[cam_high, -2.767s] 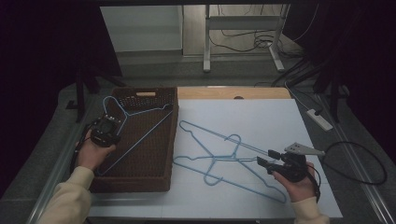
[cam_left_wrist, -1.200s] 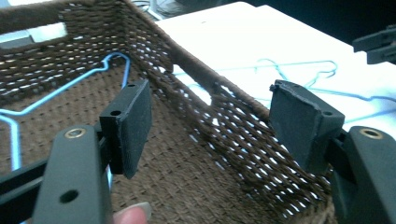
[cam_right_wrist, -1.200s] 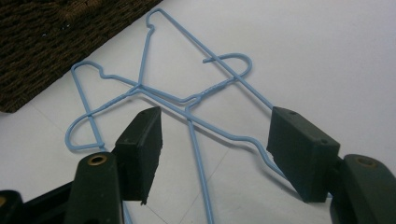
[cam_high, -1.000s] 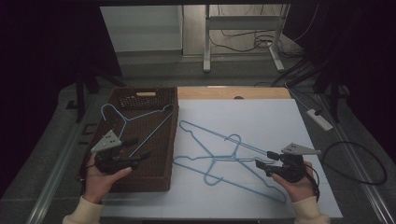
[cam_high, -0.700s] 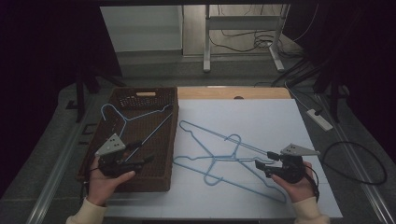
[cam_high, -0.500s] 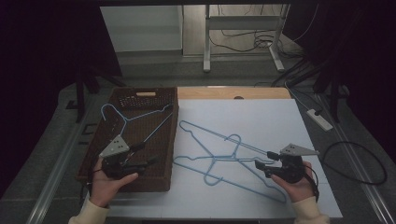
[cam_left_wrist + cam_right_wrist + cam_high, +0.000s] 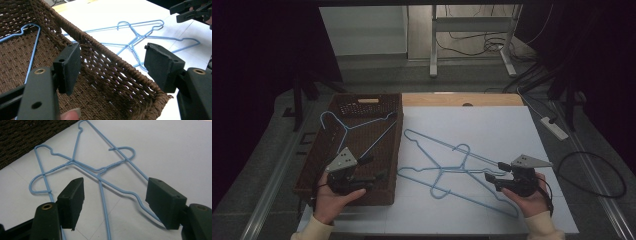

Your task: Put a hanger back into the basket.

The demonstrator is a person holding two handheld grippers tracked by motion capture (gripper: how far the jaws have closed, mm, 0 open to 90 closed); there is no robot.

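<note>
Two thin blue wire hangers point(image 7: 447, 170) lie crossed on the white table point(image 7: 492, 130). A third blue hanger point(image 7: 357, 127) lies inside the brown wicker basket point(image 7: 337, 150) at the left. My left gripper point(image 7: 373, 168) hovers over the basket's near end, open and holding nothing. In the left gripper view its jaws point(image 7: 112, 57) frame the basket's right wall point(image 7: 105, 50). My right gripper point(image 7: 494, 170) stands open at the right end of the crossed hangers. In the right gripper view its jaws point(image 7: 115, 195) straddle the hanger wires point(image 7: 105, 207) without pressing on them.
A wooden strip point(image 7: 462, 99) runs along the table's far edge. A power strip point(image 7: 554, 127) and looped cables point(image 7: 592, 175) lie on the floor at the right. Bare white table stretches beyond the hangers.
My left gripper has drawn back from the hanger in the basket's middle to the basket's near end, leaving that hanger lying there. The right gripper has stayed put.
</note>
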